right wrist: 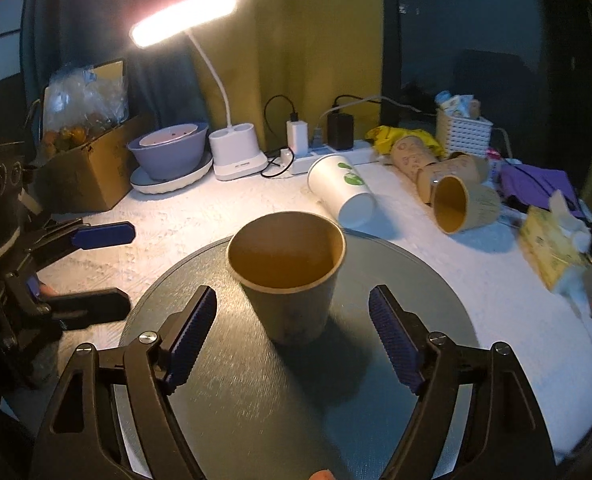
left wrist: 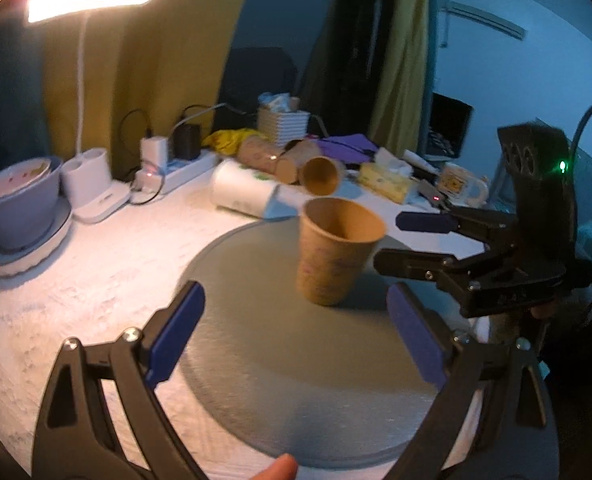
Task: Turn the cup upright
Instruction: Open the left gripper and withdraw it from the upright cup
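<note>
A brown paper cup [left wrist: 337,250] stands upright, mouth up, on a round grey mat [left wrist: 256,340]. My left gripper [left wrist: 297,300] is open and empty, its blue pads wide apart, with the cup just beyond them to the right. My right gripper [right wrist: 292,308] is open and empty, and the cup [right wrist: 288,272] stands between and just beyond its pads on the mat [right wrist: 256,392]. The right gripper [left wrist: 411,240] shows in the left wrist view, close to the cup's right side. The left gripper [right wrist: 108,268] shows in the right wrist view at the left edge.
Along the back lie a white cup [right wrist: 341,190] and brown cups [right wrist: 463,202] on their sides. There is also a tissue pack [right wrist: 551,244], a lamp base [right wrist: 238,152], a power strip [right wrist: 327,154], a purple bowl [right wrist: 170,152], a cardboard box [right wrist: 84,164] and a white basket [right wrist: 461,130].
</note>
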The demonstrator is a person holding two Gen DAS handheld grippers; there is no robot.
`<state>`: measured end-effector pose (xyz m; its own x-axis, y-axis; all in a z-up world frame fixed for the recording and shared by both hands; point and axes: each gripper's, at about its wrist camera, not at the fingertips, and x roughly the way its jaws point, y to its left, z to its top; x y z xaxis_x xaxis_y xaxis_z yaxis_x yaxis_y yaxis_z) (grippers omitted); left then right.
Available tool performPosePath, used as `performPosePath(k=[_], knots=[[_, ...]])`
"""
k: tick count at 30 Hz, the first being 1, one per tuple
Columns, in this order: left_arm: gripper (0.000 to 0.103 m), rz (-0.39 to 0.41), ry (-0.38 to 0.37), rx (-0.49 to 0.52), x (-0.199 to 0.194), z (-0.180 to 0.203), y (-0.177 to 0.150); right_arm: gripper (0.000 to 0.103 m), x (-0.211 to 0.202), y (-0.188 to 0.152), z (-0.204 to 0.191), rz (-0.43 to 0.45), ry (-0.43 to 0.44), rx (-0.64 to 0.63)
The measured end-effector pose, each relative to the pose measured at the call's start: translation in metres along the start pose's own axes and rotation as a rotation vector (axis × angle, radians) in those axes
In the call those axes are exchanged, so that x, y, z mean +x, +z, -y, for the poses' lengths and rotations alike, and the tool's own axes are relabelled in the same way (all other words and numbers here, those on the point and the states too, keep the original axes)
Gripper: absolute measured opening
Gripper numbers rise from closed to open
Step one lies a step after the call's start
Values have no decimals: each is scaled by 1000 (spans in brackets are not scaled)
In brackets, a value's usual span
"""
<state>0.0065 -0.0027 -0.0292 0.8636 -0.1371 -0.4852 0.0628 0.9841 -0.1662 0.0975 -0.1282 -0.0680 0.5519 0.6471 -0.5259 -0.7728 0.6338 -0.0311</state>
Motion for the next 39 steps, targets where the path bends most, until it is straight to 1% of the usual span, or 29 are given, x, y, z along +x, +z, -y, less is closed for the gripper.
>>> performPosePath(k=[5,11,17,19,24,28,34,37,39], knots=[[94,26,-31,78,-9,27,-1,81,-29,-8,-4,29,-46,30],[94,85,-62,80,-21,40,5,81,-61,-10,-4,77,-100,69],[94,197,-26,66,-35,51,19,81,-96,-2,0,167,-136,80],[94,215,-20,60,-38,55,25,81,-107,2,0,196,-149,77],[94,253,-10,62,-50,66,38,81,-129,10,0,241,-170,66],[94,279,5,47,-60,72,47,81,-138,14,-2,257,-176,58],[94,299,46,18,-76,76,59,81,-153,22,-9,285,-188,57],[94,314,85,27,-84,80,67,81,-162,26,-11,299,-192,62],[94,321,88,32,-88,82,74,81,-166,30,-11,305,-198,67]])
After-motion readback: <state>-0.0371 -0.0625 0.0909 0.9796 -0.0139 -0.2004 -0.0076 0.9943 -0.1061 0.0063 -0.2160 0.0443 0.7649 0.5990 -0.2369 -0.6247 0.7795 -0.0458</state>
